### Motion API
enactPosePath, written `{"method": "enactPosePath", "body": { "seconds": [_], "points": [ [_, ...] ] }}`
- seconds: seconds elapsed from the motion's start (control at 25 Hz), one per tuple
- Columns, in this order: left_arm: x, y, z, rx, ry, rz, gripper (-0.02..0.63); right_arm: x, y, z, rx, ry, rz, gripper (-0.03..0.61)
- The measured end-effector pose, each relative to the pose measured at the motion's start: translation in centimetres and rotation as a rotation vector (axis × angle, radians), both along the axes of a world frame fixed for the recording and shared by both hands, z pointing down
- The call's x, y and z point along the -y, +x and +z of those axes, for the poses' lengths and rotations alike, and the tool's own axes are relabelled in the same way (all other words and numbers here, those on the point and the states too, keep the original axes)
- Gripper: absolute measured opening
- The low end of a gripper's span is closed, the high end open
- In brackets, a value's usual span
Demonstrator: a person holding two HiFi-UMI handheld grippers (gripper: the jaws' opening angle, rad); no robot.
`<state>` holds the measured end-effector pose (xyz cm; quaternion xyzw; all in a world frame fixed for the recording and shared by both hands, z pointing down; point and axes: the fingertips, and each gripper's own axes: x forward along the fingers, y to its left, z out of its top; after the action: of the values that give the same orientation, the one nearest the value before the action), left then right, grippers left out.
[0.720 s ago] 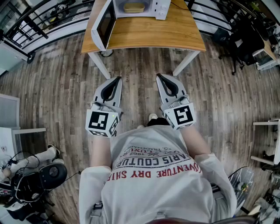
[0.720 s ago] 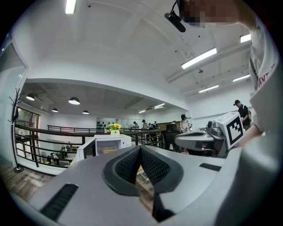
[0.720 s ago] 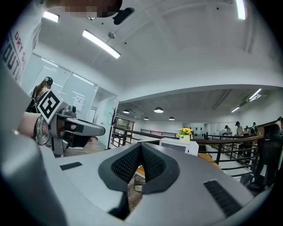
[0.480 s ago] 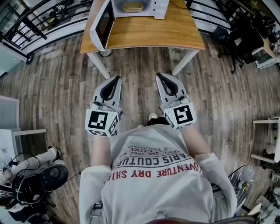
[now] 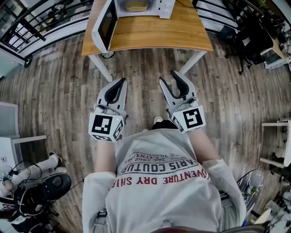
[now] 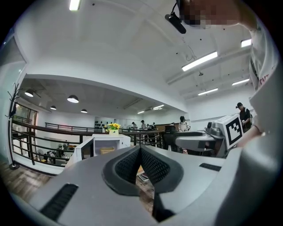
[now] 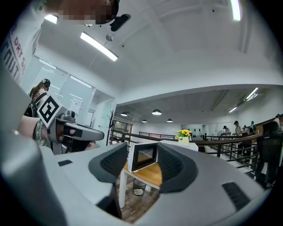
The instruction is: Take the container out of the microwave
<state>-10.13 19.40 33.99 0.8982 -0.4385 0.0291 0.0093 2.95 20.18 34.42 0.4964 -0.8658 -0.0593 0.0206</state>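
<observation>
**Student:** What makes up the scene, from the largest element down?

**Tutor:** A plank floor [image 5: 63,91] fills most of the head view. At the top of that view is a wooden table [image 5: 182,32] carrying the white microwave [image 5: 167,7]. Its door [image 5: 103,25] stands swung open to the left. The person stands well apart from the table, with both grippers held level in front of the body.

**Student:** And the grippers?

**Tutor:** The left gripper [image 5: 122,81] has its jaws pressed together with nothing between them. The right gripper [image 5: 168,76] shows the change. Half a second ago its jaws met like the left's; now they stand apart in a clear V. They are empty, and only the far-off door shows through the gap in the right gripper view.

**Student:** Where is the container?

**Tutor:** The container [image 5: 136,6], a shallow tan dish, sits inside the open microwave cavity. It is untouched and far from either gripper.

**Student:** What does the opening signify?

**Tutor:** Probably that the right gripper is being readied to do the grasping. The door is already out of the way, so the whole approach remains: close the distance to the table, enter the cavity, grip the container and withdraw it. None of the removal itself is done yet.
</observation>
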Motion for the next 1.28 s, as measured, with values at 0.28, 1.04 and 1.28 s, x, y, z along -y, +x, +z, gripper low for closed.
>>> {"method": "enactPosePath", "body": {
  "seconds": [0.28, 1.04, 1.28],
  "points": [
    [1.9, -0.3, 0.6, -0.006, -0.022, -0.006, 0.012, 2.4, 0.2, 0.3, -0.031, -0.019, 0.002, 0.258],
    [20.1, 4.4, 2.0, 0.055, -0.043, -0.075, 0.012, 23.9, 3.9, 3.4, -0.007, -0.124, -0.114, 0.258],
    [28.4, 5.6, 2.3, 0.038, -0.049, -0.135, 0.012, 33.3, 5.7, 3.3, -0.002, -0.153, -0.145, 0.258]
  ]
}}
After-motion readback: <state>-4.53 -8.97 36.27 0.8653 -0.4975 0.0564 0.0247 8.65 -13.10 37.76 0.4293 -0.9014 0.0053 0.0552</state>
